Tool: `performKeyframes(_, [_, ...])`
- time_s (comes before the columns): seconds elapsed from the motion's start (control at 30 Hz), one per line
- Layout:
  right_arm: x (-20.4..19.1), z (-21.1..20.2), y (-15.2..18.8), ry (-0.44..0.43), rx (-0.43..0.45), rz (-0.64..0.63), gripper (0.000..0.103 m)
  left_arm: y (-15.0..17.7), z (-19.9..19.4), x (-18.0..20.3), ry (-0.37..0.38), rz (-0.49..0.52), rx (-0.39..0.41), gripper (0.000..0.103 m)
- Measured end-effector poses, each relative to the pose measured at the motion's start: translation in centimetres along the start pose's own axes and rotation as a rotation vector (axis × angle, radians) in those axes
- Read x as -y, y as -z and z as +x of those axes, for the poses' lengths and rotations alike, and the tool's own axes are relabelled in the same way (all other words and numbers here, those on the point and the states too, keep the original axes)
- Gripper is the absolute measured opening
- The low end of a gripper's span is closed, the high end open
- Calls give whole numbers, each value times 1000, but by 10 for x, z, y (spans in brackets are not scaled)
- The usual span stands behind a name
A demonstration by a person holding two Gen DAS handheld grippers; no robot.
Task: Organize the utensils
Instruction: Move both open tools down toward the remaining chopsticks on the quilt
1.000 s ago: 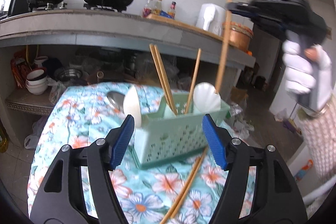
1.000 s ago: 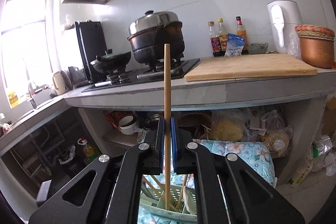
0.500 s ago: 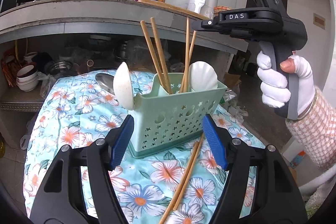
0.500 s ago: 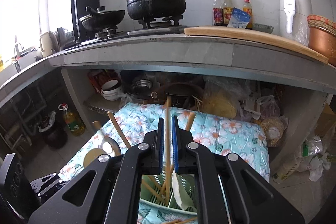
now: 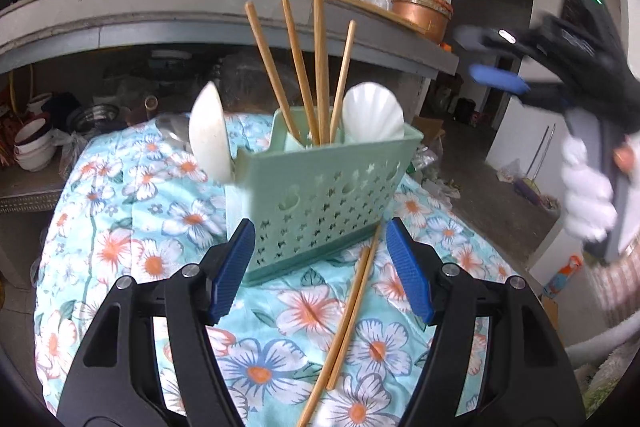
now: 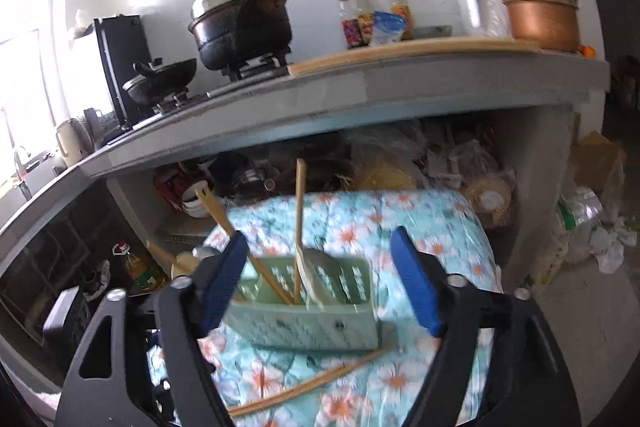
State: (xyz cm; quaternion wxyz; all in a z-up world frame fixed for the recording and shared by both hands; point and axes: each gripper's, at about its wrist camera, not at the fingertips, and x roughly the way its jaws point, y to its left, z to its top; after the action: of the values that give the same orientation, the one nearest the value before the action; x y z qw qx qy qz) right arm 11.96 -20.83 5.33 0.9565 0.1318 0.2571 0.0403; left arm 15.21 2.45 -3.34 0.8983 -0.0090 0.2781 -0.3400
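A mint green utensil basket (image 5: pixel 320 195) stands on the floral cloth (image 5: pixel 132 243). Several wooden chopsticks (image 5: pixel 320 67) and two white spoons (image 5: pixel 210 131) stand in it. A pair of chopsticks (image 5: pixel 344 323) lies on the cloth in front of the basket. My left gripper (image 5: pixel 320 267) is open and empty, just in front of the basket. My right gripper (image 6: pixel 320 283) is open and empty, above the basket (image 6: pixel 304 303); it also shows blurred at the right of the left wrist view (image 5: pixel 500 67). The loose chopsticks (image 6: pixel 312 383) lie below it.
A grey counter (image 6: pixel 360 95) behind the table holds a black pot (image 6: pixel 244 23), a wok (image 6: pixel 164 83), bottles (image 6: pixel 360 15), a cutting board, a white kettle and a copper pot (image 6: pixel 540 15). Bowls and bags fill the shelf under it (image 5: pixel 36 143).
My right gripper has let go of the chopstick, which now stands in the basket, and has opened and pulled away to the right. My left gripper has moved closer to the basket.
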Motion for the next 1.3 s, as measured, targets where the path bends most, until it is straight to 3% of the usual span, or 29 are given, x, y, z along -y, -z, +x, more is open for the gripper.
performKeyframes(0.1, [11, 3, 31, 56, -70, 39, 92, 2, 6, -2, -1, 8, -37, 65])
performKeyframes(0.23, [23, 17, 72, 114, -204, 68, 96, 2, 9, 0, -16, 26, -55, 65])
performKeyframes(0.5, [39, 54, 132, 111, -410, 119, 96, 8, 16, 3, -39, -3, -89, 65])
performKeyframes(0.67, [47, 73, 155, 112, -492, 145, 96, 10, 22, 2, -54, -3, -112, 65])
performKeyframes(0.87, [48, 72, 165, 114, -487, 130, 97, 10, 29, -2, -69, 0, -132, 65])
performKeyframes(1.3, [56, 57, 169, 32, -456, 143, 97, 18, 43, -1, -58, 8, -170, 65])
